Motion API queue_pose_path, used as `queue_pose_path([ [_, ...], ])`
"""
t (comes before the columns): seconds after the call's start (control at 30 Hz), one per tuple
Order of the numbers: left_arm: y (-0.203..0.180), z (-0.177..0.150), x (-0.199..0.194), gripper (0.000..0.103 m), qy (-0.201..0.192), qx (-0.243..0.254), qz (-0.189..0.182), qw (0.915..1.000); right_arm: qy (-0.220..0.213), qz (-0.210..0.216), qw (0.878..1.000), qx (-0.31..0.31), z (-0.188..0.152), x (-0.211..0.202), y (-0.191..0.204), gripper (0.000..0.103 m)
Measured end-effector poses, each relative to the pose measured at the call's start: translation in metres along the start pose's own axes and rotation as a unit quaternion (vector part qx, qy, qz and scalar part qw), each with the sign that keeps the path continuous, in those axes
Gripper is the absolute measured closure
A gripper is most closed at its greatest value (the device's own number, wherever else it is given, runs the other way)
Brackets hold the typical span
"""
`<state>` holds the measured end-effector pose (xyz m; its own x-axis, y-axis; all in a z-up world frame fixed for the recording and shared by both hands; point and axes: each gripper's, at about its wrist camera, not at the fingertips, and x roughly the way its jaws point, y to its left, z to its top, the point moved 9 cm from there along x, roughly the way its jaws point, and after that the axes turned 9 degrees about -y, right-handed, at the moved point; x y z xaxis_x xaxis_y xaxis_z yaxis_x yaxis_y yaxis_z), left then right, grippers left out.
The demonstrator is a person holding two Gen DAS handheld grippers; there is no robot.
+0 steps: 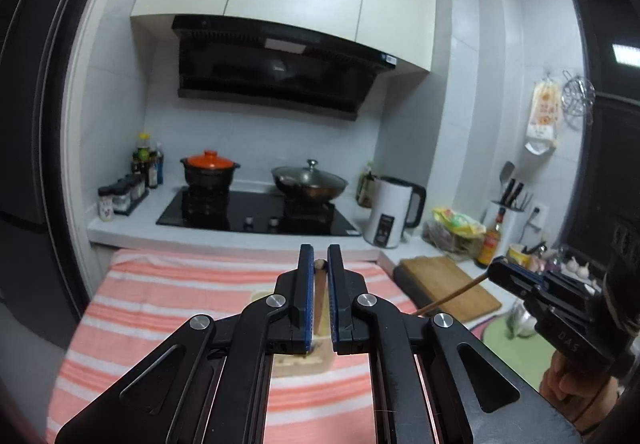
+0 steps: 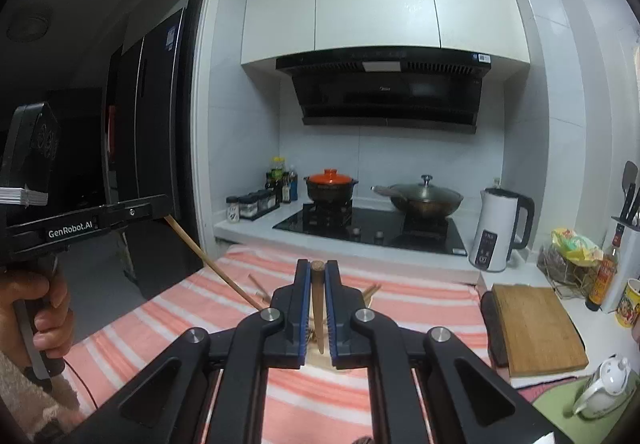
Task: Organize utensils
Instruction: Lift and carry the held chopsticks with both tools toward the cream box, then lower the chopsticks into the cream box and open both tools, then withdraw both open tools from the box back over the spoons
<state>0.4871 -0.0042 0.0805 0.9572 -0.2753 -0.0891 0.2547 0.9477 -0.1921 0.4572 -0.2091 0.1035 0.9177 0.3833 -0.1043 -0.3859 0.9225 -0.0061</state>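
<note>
Small kitchen, hob and hood behind; a table under a pink-striped cloth [image 2: 168,324] carries the work. Left tongs [image 1: 320,264] are clamped on a wooden chopstick [image 1: 320,300], its tip showing between the blue pads; right tongs [image 2: 318,268] are likewise closed on a second chopstick [image 2: 317,300]. More chopsticks [image 2: 370,290] lie on the cloth just beyond the right tongs, and a pale holder [image 1: 304,364] sits beneath the left tongs. Judged step: carrying one stick per hand. Next: bring both over the holder, tips down, then release.
</note>
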Motion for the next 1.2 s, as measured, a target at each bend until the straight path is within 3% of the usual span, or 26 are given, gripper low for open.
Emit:
queue_pose_path([
  [0.2, 0.022, -0.026, 0.071, 0.099, 0.031, -0.012, 0.021, 0.9992, 0.007, -0.006, 1.0, 0.018, -0.013, 0.075, -0.019, 0.096],
  [0.4, 0.034, -0.084, 0.121, 0.099, 0.098, -0.013, 0.031, 0.9946, 0.132, -0.001, 0.989, 0.06, -0.086, 0.149, -0.036, 0.096],
  [0.57, 0.042, -0.124, 0.138, 0.097, 0.138, -0.022, 0.045, 0.9892, 0.155, -0.01, 0.983, 0.102, -0.126, 0.171, -0.048, 0.096],
  [0.63, 0.045, -0.138, 0.136, 0.073, 0.159, -0.038, 0.044, 0.9855, 0.136, 0.004, 0.984, 0.116, -0.132, 0.17, -0.047, 0.095],
  [0.67, 0.045, -0.142, 0.131, 0.039, 0.168, -0.049, 0.039, 0.9838, 0.132, 0.002, 0.985, 0.11, -0.134, 0.169, -0.046, 0.093],
  [0.7, 0.046, -0.142, 0.124, 0.02, 0.168, -0.058, 0.035, 0.9834, 0.133, -0.004, 0.986, 0.102, -0.135, 0.167, -0.046, 0.075],
  [0.73, 0.046, -0.139, 0.112, 0.018, 0.161, -0.062, 0.033, 0.9844, 0.125, -0.005, 0.987, 0.101, -0.131, 0.159, -0.046, 0.061],
  [0.77, 0.046, -0.135, 0.101, 0.017, 0.159, -0.061, 0.03, 0.9849, 0.11, -0.003, 0.989, 0.103, -0.124, 0.151, -0.046, 0.04],
  [0.9, 0.047, -0.137, 0.046, 0.004, 0.184, -0.055, 0.02, 0.9812, 0.077, -0.017, 0.994, 0.074, -0.091, 0.1, -0.05, 0.039],
  [1.0, 0.044, -0.167, -0.002, 0.003, 0.216, -0.034, 0.018, 0.9757, 0.084, -0.028, 0.995, 0.048, -0.088, 0.054, -0.052, 0.036],
  [1.1, 0.04, -0.218, -0.046, 0.003, 0.252, -0.032, 0.02, 0.9669, 0.106, -0.04, 0.993, 0.039, -0.115, 0.006, -0.052, 0.035],
  [1.2, 0.031, -0.27, -0.077, 0.003, 0.27, -0.048, 0.029, 0.9612, 0.149, -0.059, 0.986, 0.038, -0.17, -0.037, -0.046, 0.035],
])
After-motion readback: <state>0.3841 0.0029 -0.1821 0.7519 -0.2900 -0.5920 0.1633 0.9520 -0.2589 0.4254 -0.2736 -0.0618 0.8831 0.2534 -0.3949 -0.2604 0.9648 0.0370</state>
